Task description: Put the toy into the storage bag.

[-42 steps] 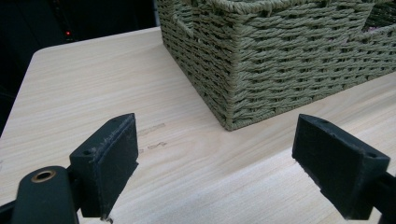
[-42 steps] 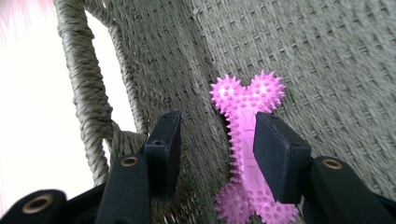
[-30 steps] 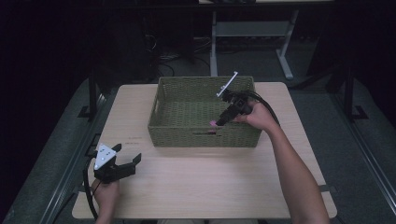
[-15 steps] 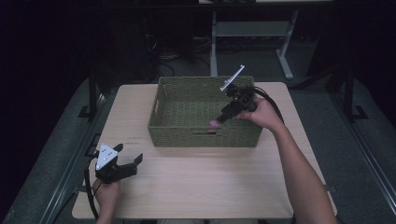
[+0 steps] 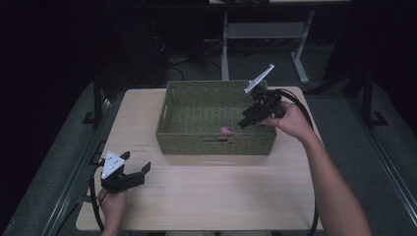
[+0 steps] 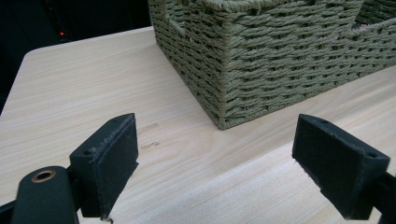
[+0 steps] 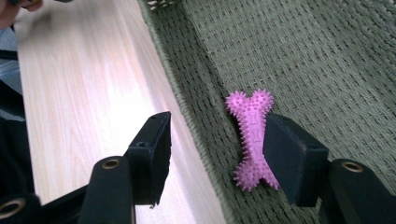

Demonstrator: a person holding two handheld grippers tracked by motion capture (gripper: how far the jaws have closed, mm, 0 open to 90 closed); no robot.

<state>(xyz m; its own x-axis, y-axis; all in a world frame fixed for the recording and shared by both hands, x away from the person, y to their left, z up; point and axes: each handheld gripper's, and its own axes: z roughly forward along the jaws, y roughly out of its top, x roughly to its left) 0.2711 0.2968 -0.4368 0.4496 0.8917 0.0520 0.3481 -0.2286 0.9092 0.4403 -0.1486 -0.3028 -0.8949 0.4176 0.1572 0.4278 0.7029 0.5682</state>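
A green woven basket (image 5: 172, 93) stands at the table's far middle. A pink spiky bone toy (image 7: 252, 135) lies on its floor against the near wall, a pink spot (image 5: 225, 131) in the high view. My right gripper (image 5: 244, 122) hovers above the basket's right part, open, jaws pointing down-left toward the toy and not touching it. In the right gripper view (image 7: 217, 154) the toy lies beyond the jaws, free. My left gripper (image 5: 136, 169) rests open near the table's front left corner; its own view (image 6: 215, 175) faces the basket's corner (image 6: 224, 79) with bare wood between the jaws.
The light wooden table (image 5: 211, 196) has free room in front of the basket and at its sides. A metal frame leg stand (image 5: 265, 34) is on the floor behind the table. A black cable (image 5: 307, 147) trails along the right forearm.
The right gripper has lifted and drawn back to the right above the basket, tilting more steeply. The pink toy now lies free on the basket floor. The left gripper has stayed put.
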